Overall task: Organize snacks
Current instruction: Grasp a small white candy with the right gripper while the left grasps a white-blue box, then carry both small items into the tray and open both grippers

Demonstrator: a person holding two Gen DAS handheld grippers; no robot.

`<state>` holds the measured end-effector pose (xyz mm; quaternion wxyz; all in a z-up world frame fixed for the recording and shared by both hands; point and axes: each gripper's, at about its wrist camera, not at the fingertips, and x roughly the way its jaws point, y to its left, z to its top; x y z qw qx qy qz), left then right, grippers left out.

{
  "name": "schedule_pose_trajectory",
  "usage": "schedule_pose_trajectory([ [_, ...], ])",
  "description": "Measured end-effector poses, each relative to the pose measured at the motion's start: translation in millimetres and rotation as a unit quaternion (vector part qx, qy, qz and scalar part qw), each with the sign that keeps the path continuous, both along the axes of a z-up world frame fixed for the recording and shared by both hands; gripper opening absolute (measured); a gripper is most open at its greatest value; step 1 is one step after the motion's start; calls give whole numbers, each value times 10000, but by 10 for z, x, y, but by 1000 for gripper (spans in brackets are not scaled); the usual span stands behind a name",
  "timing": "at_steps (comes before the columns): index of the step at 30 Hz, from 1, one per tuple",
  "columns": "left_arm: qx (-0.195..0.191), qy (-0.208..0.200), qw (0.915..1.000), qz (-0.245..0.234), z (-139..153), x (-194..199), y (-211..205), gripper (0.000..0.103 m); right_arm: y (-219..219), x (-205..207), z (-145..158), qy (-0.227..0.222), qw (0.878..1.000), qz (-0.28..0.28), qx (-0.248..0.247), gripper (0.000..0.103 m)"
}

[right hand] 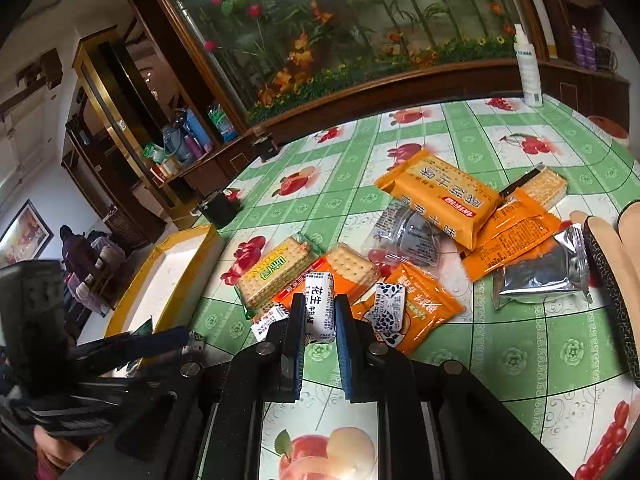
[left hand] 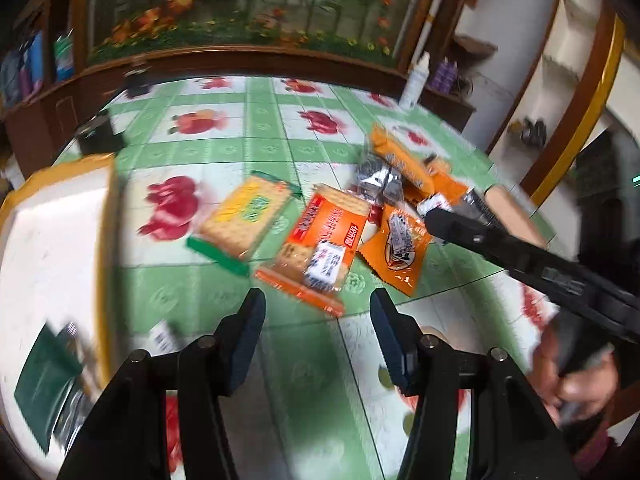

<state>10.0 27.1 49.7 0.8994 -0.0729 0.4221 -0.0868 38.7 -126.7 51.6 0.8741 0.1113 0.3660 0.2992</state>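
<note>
While the right gripper (right hand: 319, 322) pinches a small white candy (right hand: 319, 307) in closed jaws, the left gripper (left hand: 316, 332) hangs open and empty. Few packets lie in the tray (left hand: 56, 216) at left; most snacks (right hand: 440, 196) remain scattered on the bench (right hand: 520, 344).

Flower-painted glass panel (right hand: 360, 20), dark wooden cabinets (right hand: 132, 152), white walls (left hand: 516, 40)

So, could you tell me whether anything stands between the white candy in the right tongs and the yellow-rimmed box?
Partly: the left tongs reach across in front of the yellow-rimmed box, beside the white candy gripped by the right tongs. A green cracker pack lies nearby too.
</note>
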Motion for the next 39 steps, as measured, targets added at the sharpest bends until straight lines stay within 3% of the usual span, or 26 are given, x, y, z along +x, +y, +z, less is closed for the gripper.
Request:
schedule_pose_trajectory([
  [6, 235, 210, 9995, 11, -185, 277, -119, 49, 14, -14, 47, -75, 9999, 95, 44, 15],
  [8, 262, 270, 9993, -21, -251, 331, -140, 25, 3, -8, 37, -63, 9999, 118, 55, 15],
  [10, 256, 188, 9995, 19, -262, 338, -152, 20, 18, -19, 31, -45, 9999, 129, 36, 15],
  [25, 345, -437, 9976, 411, 90, -186, 150, 20, 251, -90, -40, -106, 9992, 344, -195, 15],
  [39, 258, -750, 9917, 1013, 243, -610, 774, 20, 970, -328, -47, -28, 9947, 1014, -172, 15],
])
